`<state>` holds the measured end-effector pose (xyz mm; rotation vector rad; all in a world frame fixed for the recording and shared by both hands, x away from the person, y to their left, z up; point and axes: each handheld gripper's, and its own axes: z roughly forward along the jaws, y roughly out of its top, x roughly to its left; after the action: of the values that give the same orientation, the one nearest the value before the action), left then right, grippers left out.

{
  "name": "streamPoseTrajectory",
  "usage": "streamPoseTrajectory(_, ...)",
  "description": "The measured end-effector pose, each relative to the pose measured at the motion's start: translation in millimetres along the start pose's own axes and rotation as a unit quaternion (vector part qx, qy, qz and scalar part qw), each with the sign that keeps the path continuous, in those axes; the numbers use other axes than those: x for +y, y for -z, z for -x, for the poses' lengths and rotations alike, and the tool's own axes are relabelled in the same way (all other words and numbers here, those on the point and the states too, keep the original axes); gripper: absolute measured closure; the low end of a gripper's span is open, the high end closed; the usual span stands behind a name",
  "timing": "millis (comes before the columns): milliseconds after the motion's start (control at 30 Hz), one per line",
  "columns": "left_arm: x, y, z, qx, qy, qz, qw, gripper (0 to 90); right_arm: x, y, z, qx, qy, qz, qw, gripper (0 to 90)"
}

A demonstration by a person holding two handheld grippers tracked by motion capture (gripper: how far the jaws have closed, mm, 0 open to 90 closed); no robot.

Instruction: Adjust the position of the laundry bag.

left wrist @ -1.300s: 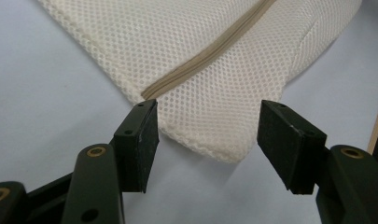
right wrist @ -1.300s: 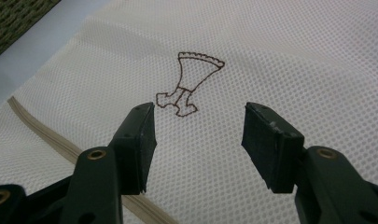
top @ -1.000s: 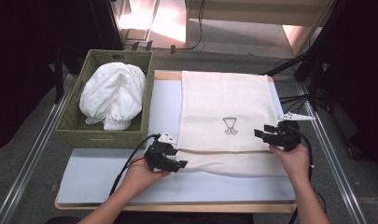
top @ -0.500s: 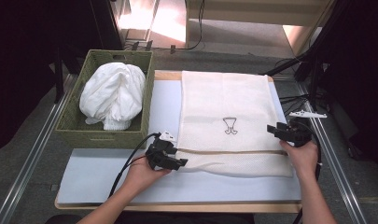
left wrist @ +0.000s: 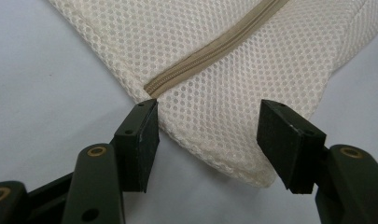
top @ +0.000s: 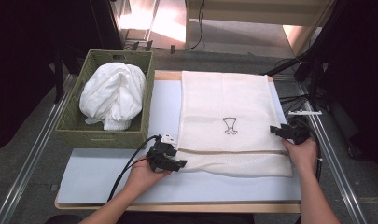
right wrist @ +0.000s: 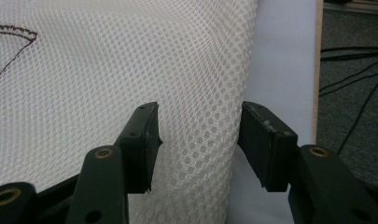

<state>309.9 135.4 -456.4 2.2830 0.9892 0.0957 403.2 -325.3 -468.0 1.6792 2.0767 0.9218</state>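
High view. A cream mesh laundry bag (top: 228, 116) lies flat on the pale mat (top: 107, 172) that covers the bench (top: 177, 206); a small brown emblem (top: 230, 126) sits near the bag's middle, and a tan zipper (top: 233, 151) runs across it close to the near edge. The left tongs (top: 173, 161), held in the person's left hand (top: 142, 175), rest at the bag's near-left corner, beside the zipper's end. The right tongs (top: 276, 131), held in the right hand (top: 301, 154), stand at the bag's right edge, just beyond the zipper line; their jaws have just been closing a little, with the bag's edge between them. To the left of the bag stands a green woven basket (top: 74, 128) that holds a bundle of white cloth (top: 113, 95), well apart from the bag.

Left gripper view. The 2 black jaws of the left tongs (left wrist: 210, 140) stand apart, 1 on either side of the bag's (left wrist: 233, 60) corner. The left jaw's tip is next to the end of the zipper (left wrist: 214, 44); whether it touches the mesh cannot be told. The right jaw is clear of the mesh.

Right gripper view. The right tongs (right wrist: 198, 144) are likewise apart, straddling the bag's (right wrist: 107, 70) right edge, which rises in a slight fold between the jaws. Neither jaw presses on the mesh. Part of the emblem (right wrist: 9, 37) shows on the bag at upper left; the mat (right wrist: 284, 60) and the bench's rim (right wrist: 319, 60) lie just past the bag's edge.
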Motion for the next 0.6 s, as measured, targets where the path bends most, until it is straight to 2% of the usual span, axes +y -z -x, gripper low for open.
streamPoseTrajectory(133,-0.7,-1.2,4.0,0.013,-0.013,0.002,0.9998,45.8,-1.2,-4.5,-3.1,-0.001,0.007,-0.012,0.9999,51.3)
streamPoseTrajectory(200,-0.3,-1.1,3.7,0.013,-0.005,0.004,0.9999,47.9,-1.8,-5.9,-4.2,0.0,0.009,-0.018,0.9998,52.2)
streamPoseTrajectory(233,-0.1,-1.6,3.8,0.018,-0.001,0.006,0.9998,54.2,-3.0,-7.2,-6.1,-0.005,0.016,-0.018,0.9997,52.5)
streamPoseTrajectory(300,-0.2,-1.7,3.9,0.02,-0.003,0.006,0.9998,56.5,-3.0,-7.3,-6.2,-0.006,0.014,-0.018,0.9997,53.2)
streamPoseTrajectory(333,-0.2,-1.8,4.1,0.02,-0.002,0.007,0.9998,58.8,-3.1,-7.3,-6.2,-0.006,0.013,-0.017,0.9997,55.1)
streamPoseTrajectory(367,-0.1,-1.8,4.0,0.019,-0.004,0.006,0.9998,64.7,-3.2,-7.0,-6.5,-0.005,0.014,-0.016,0.9997,61.0)
streamPoseTrajectory(433,0.1,-2.1,5.1,0.019,-0.007,0.004,0.9998,66.5,-3.2,-6.6,-6.9,-0.004,0.014,-0.018,0.9997,63.9)
streamPoseTrajectory(500,0.4,-2.3,7.0,0.019,-0.014,-0.001,0.9997,72.1,-3.1,-6.6,-8.7,0.0,0.01,-0.019,0.9998,68.4)
streamPoseTrajectory(600,0.0,-2.8,6.5,0.01,-0.011,0.001,0.9999,80.6,-2.3,-6.9,-11.5,0.003,0.005,-0.023,0.9997,78.9)
